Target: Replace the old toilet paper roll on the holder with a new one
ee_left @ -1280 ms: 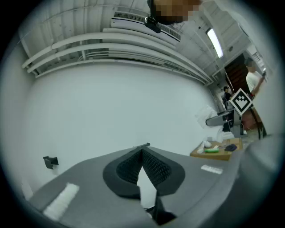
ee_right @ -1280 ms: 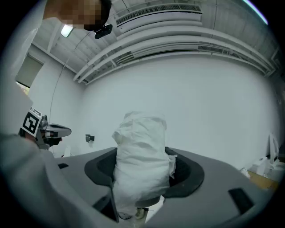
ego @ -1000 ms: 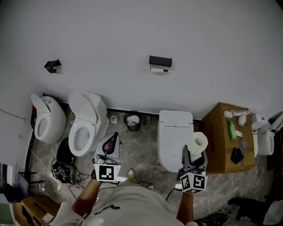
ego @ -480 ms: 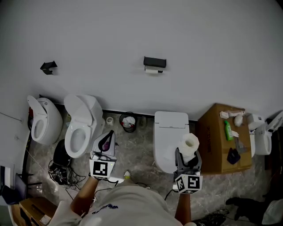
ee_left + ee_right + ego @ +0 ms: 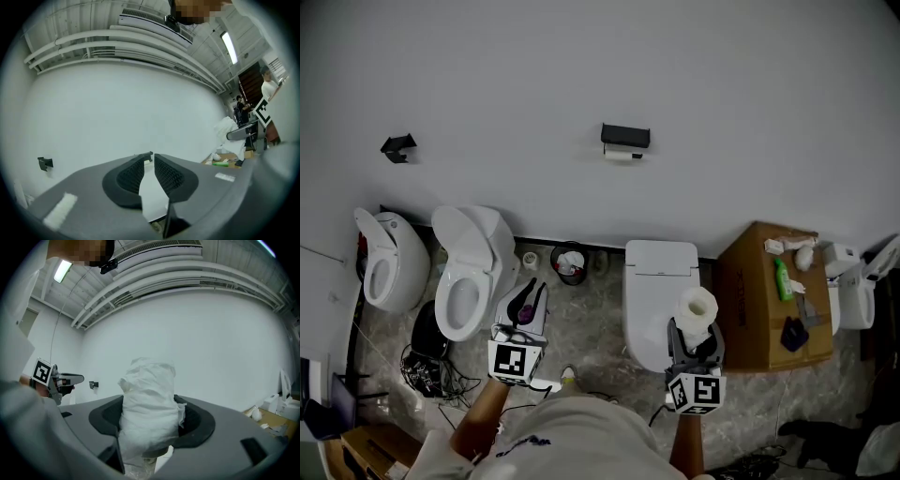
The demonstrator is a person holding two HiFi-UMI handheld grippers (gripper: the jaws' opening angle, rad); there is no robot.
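Toilet paper replacement is at an early stage. The new roll [image 5: 696,307] is clamped upright in the right tool [image 5: 694,336]; in the right gripper view the jaws are seen pressed against both sides of its crumpled white paper. The left tool [image 5: 525,307] is held level and carries nothing: its jaws have just been opening and are parted by a narrow gap, with only the wall [image 5: 750,103] seen between them. The holder [image 5: 625,136] is mounted on that wall above the toilet [image 5: 659,272], well apart from both tools, and the old roll [image 5: 623,153] is still seated under it. 1 step is judged done: the new roll has been picked up. 3 steps are judged left: the holder is to be approached, the old roll is to be withdrawn, presumably by the empty left tool, and the new roll is to be fitted in its place.
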